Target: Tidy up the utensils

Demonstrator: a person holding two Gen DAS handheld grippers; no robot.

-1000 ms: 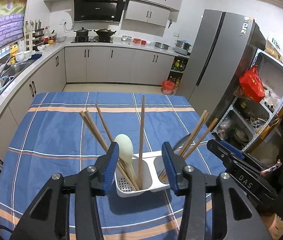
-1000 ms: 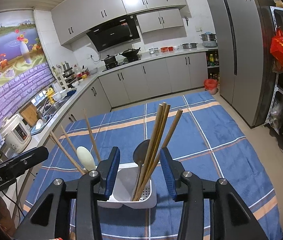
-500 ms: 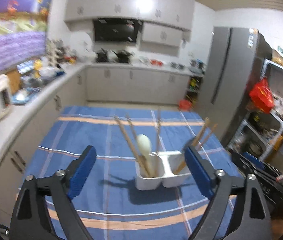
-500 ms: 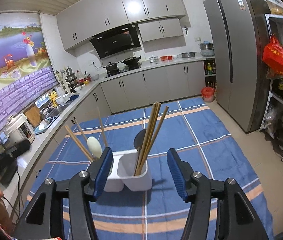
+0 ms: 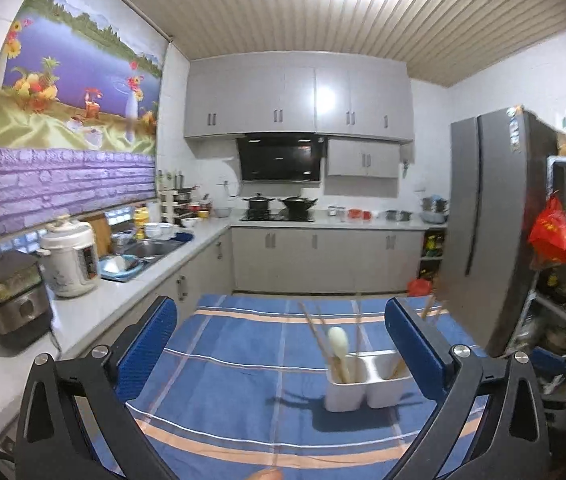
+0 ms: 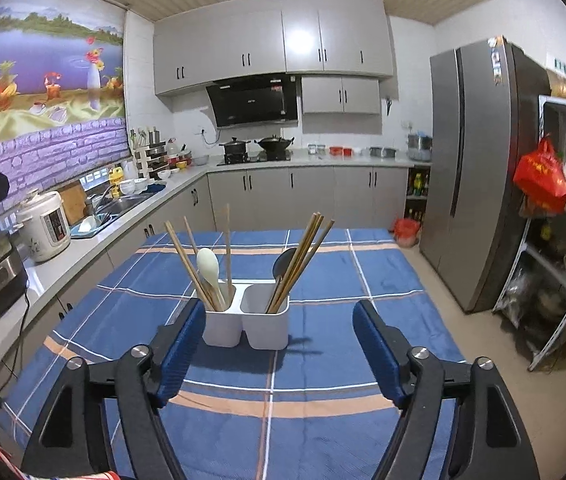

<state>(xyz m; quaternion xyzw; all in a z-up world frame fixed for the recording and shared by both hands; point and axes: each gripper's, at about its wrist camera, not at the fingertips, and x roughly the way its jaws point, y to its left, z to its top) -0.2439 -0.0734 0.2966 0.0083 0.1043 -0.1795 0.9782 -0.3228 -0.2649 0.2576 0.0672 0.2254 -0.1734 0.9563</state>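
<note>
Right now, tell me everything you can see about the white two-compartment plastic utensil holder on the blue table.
The white two-compartment plastic utensil holder stands upright on the blue plaid tablecloth, untouched by either gripper. Its left cup holds wooden chopsticks and a pale spoon; its right cup holds more chopsticks and a dark spoon. All lean outward.

Bare tabletop (image 6: pixel 323 364) lies open all around the white holder (image 6: pixel 247 316), which stands alone near the middle. Its leaning chopsticks (image 6: pixel 303 256) and pale spoon (image 6: pixel 209 268) fan upward, blocking a straight drop. Far right, the fridge (image 6: pixel 479 168) and shelf rack (image 6: pixel 563 240) hem the floor.
</note>
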